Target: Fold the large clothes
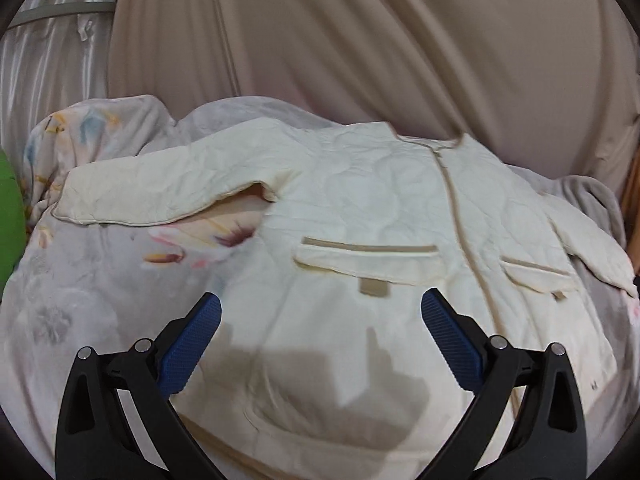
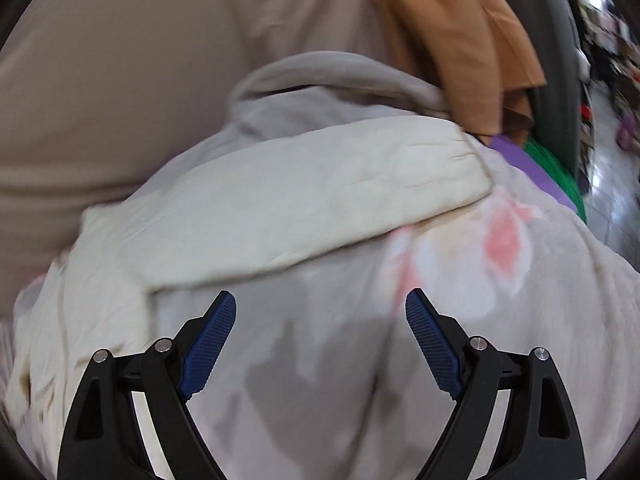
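Cream quilted jacket (image 1: pixel 360 208), tan-trimmed, lay flat, front up, sleeves spread, on the floral blanket (image 1: pixel 80 300); we held left gripper (image 1: pixel 320 312) and right gripper (image 2: pixel 320 312) spread, empty.

Bedroom: floral blanket (image 1: pixel 80 280), curtain (image 1: pixel 360 40)

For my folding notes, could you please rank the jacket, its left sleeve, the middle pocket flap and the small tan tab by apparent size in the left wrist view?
1. jacket
2. left sleeve
3. pocket flap
4. tan tab
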A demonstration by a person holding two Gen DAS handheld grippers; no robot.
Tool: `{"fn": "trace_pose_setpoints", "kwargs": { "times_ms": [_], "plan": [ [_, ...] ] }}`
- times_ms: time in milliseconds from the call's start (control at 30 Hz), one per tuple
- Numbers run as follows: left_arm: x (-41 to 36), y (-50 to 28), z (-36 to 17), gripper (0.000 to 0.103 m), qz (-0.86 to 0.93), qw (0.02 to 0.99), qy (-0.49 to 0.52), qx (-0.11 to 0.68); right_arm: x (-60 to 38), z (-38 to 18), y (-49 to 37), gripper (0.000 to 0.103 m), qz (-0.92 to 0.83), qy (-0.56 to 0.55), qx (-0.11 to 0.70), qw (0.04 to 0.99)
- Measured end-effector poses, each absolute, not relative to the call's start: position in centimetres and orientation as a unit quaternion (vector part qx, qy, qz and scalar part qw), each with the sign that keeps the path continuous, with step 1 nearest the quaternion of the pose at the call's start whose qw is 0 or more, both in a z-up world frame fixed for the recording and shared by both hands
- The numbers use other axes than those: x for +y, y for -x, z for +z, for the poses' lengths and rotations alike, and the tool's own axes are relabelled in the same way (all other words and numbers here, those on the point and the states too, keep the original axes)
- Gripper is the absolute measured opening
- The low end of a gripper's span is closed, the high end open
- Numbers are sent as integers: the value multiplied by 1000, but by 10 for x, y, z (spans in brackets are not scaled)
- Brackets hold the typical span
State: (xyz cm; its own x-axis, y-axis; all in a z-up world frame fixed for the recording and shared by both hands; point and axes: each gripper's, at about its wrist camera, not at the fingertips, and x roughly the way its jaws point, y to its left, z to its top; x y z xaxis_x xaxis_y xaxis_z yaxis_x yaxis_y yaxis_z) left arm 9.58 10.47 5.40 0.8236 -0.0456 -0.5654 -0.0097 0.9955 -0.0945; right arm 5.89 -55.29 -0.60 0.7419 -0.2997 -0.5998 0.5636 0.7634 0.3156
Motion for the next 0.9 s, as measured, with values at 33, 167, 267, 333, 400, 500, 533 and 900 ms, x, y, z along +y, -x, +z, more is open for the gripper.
{"fn": "trace_pose_setpoints", "kwargs": {
  "times_ms": [33, 167, 267, 333, 400, 500, 533, 900],
  "plan": [
    [108, -103, 52, 98, -7, 951, 48, 304, -577, -12, -64, 84, -259, -266, 263, 890],
    [113, -133, 43, 98, -2, 937, 53, 344, -642, -37, -79, 82, -274, -356, 254, 857],
    [114, -147, 38, 98, 6, 936, 50, 349, -670, -50, -88, 61, -279, -409, 239, 836],
    [114, -156, 38, 98, 5, 935, 50, 351, -674, -44, -99, 24, -271, -414, 224, 839],
    [112, -163, 41, 98, -4, 937, 48, 346, -663, -24, -118, 14, -260, -398, 212, 853],
    [104, -168, 52, 98, -5, 946, 29, 323, -605, 37, -154, 12, -208, -320, 178, 907],
    [101, -170, 56, 98, -6, 948, 24, 316, -577, 58, -166, 12, -176, -291, 168, 925],
    [93, -207, 84, 98, -70, 946, 62, 311, -181, 56, -296, 20, 201, 9, 289, 936]
  ]
}}
